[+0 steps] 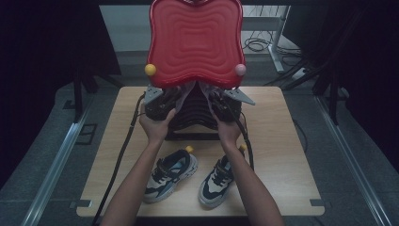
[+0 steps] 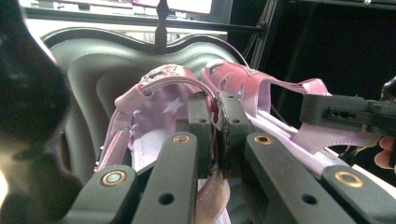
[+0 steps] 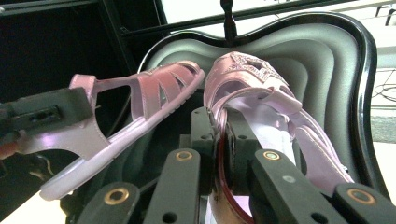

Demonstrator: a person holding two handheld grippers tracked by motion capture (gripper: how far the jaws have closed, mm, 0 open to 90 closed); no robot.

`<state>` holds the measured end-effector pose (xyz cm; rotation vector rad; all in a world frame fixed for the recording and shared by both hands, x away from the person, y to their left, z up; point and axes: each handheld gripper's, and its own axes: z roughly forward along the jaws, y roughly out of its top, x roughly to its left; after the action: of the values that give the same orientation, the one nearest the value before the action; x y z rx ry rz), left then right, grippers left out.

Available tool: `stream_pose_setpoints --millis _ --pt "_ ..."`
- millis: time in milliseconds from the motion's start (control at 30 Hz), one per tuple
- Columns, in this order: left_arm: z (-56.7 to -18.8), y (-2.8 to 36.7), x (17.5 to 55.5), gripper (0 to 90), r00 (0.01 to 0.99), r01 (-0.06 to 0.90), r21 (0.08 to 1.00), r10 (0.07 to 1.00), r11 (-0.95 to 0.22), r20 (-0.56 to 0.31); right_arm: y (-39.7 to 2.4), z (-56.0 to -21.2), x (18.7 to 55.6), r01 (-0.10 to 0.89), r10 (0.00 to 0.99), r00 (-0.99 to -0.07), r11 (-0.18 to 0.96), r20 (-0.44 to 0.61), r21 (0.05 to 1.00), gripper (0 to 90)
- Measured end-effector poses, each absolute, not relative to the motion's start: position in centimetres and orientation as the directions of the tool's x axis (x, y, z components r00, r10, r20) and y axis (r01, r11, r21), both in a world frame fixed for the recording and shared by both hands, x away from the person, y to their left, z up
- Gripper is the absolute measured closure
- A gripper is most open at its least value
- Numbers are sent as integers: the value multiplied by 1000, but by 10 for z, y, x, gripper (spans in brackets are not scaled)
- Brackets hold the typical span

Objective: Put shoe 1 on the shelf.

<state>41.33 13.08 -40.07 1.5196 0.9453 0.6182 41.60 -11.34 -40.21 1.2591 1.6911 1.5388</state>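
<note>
We pinch one pink jelly sandal [image 2: 154,107] in the left gripper [image 2: 215,126], its mate [image 3: 261,93] in the right gripper [image 3: 219,135]; light, bendy, slick, so straps grip best.

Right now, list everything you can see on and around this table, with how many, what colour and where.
Glossy pink strappy sandals: two; one clamped in the left gripper, the other in the right gripper, both over the open case.
Case with red rippled lid: one, dark ridged inside, standing open at the table's far side.
Grey, black and white sneakers: two, left one and right one side by side on the near part of the table.
Light wooden table: one, under everything.
Left gripper: black, shut on a sandal's strap.
Right gripper: black, shut on a sandal's strap.
Left hand, right hand: bare forearms entering from the bottom.
</note>
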Motion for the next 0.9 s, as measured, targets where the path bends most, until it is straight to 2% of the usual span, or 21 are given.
stream_pose_setpoints --millis 533,900 --pt "-402 129 415 862 513 166 986 854 -4 -83 -109 -407 423 246 899 -404 -69 167 967 843" --pt "-413 124 414 858 537 202 977 842 -69 -52 -105 -413 424 287 899 -415 -15 139 958 835"
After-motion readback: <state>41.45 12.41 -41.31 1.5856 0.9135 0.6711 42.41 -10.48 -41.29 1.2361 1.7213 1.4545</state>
